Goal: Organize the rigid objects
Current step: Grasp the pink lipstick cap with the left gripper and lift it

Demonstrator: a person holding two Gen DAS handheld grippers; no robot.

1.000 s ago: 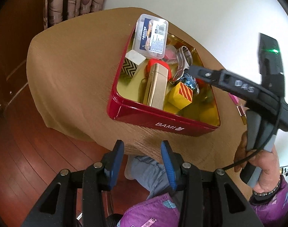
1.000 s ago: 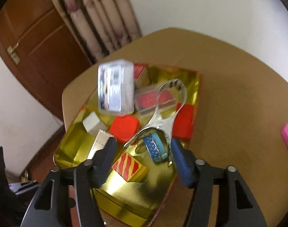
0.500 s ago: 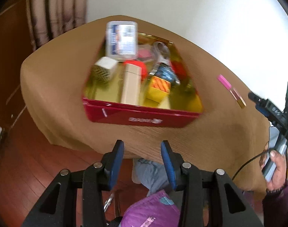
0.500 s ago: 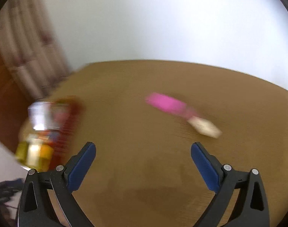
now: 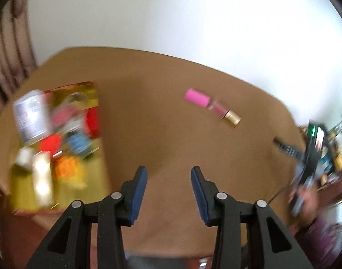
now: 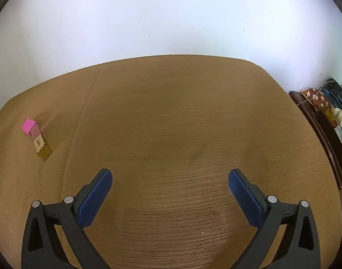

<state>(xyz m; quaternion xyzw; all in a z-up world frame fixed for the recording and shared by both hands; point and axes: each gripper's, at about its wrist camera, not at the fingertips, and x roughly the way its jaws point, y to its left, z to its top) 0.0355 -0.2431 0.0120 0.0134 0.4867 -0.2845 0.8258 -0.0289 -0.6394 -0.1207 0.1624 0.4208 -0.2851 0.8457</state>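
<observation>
A pink-and-gold lipstick tube (image 5: 212,108) lies alone on the brown table, ahead and to the right of my left gripper (image 5: 168,180), which is open and empty above the table. A red tin with a gold inside (image 5: 97,94) sits at the left, blurred, holding several small items. In the right wrist view the same tube (image 6: 36,137) lies at the far left. My right gripper (image 6: 170,183) is wide open and empty over bare tabletop; it also shows in the left wrist view (image 5: 305,154) at the right edge.
The brown table (image 6: 171,112) stands against a white wall. A dark shelf with cups and clutter (image 6: 332,116) stands off the table's right edge. Curtains (image 5: 5,51) hang at the far left.
Both views have swung right, away from the tin. The right gripper has opened wide and moved off the tin to bare table. The left gripper has come forward over the table.
</observation>
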